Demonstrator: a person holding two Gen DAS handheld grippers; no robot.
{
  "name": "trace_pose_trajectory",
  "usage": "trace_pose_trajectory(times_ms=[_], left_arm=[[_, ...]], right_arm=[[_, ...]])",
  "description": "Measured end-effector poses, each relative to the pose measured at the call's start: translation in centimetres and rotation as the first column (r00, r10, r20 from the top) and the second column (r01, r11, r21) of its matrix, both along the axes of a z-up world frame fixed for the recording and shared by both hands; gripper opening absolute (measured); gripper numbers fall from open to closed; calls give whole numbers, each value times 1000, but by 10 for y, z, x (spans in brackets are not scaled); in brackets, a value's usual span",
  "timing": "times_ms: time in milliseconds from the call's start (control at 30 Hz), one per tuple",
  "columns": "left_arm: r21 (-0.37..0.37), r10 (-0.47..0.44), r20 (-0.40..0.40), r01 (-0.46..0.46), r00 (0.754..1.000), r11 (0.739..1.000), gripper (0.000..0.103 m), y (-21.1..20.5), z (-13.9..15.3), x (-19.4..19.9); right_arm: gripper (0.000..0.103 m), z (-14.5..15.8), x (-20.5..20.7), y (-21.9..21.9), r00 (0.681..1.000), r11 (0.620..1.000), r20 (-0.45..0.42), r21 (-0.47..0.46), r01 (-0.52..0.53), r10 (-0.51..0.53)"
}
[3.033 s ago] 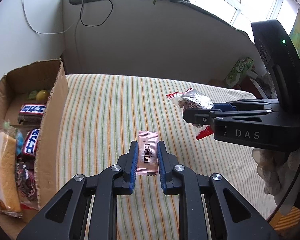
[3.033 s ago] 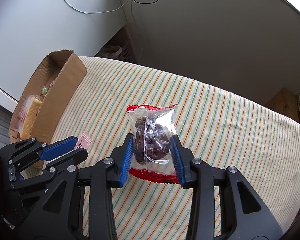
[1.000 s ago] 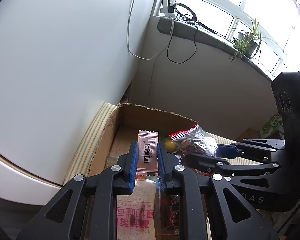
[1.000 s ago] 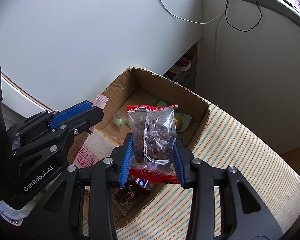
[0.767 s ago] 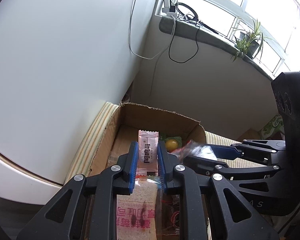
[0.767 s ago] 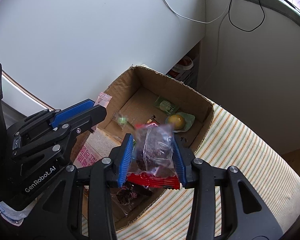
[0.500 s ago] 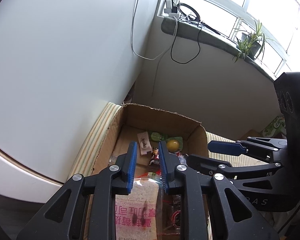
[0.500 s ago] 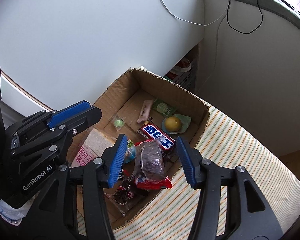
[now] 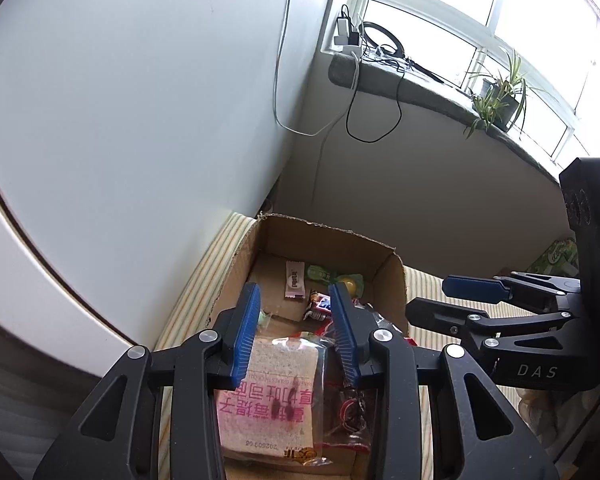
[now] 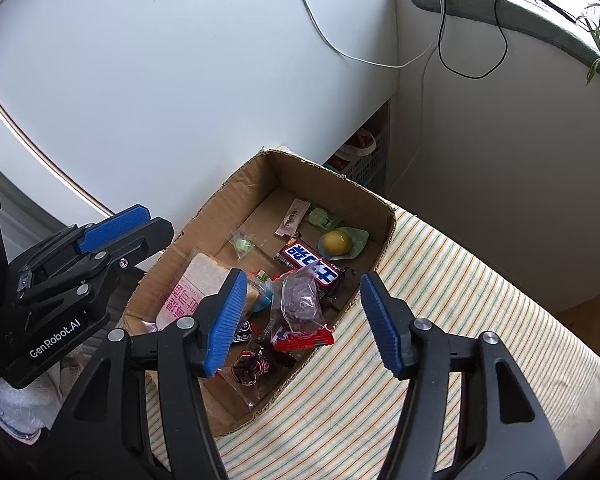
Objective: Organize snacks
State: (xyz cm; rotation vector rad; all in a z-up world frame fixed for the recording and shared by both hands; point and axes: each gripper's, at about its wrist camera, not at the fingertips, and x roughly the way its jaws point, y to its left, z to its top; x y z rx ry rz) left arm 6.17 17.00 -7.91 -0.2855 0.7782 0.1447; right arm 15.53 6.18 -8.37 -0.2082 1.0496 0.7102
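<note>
Hovering above an open cardboard box [image 10: 336, 184], both tongs stand parted with nothing between their blue pads; each pair has just been opening. The left tongs [image 9: 296, 332] hang over the near half of the box, above a wrapped slice of bread with pink lettering [image 9: 272, 396]. The pink candy sachet [image 9: 294, 279] lies flat on the box floor beyond the left tongs' tips, near the far wall and just beside a green wrapped sweet [image 9: 319, 272]. The right tongs [image 10: 304, 316] frame the clear packet of dark dried fruit with red ends [image 10: 300, 308], which rests inside the box below them, apart from both pads, overlapping a blue-and-white chocolate bar [image 10: 312, 258]. A yellow round sweet [image 10: 337, 241] lies beyond the bar. The box sits on a striped cloth [image 10: 440, 320].
</note>
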Motion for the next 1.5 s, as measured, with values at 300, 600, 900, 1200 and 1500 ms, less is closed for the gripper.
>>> trace_pose_trajectory(times_ms=[300,600,900,1200,1500], left_arm=[[20,17,4,-17,1000,1000,59,-18,18,-33],[75,84,-4,-84,996,994,70,-36,34,-69],[98,124,12,-124,992,987,70,-48,45,-85],[102,130,23,-131,991,986,70,-61,52,-97],[98,122,20,-123,992,988,70,-65,52,-97]], right_arm=[[71,20,-33,-27,998,999,53,41,17,-20],[74,39,-62,-63,989,995,115,55,84,-90],[74,51,-80,-79,979,993,171,34,110,-115],[74,52,-87,-89,978,992,168,28,120,-123],[74,50,-88,-88,978,993,168,24,120,-122]])
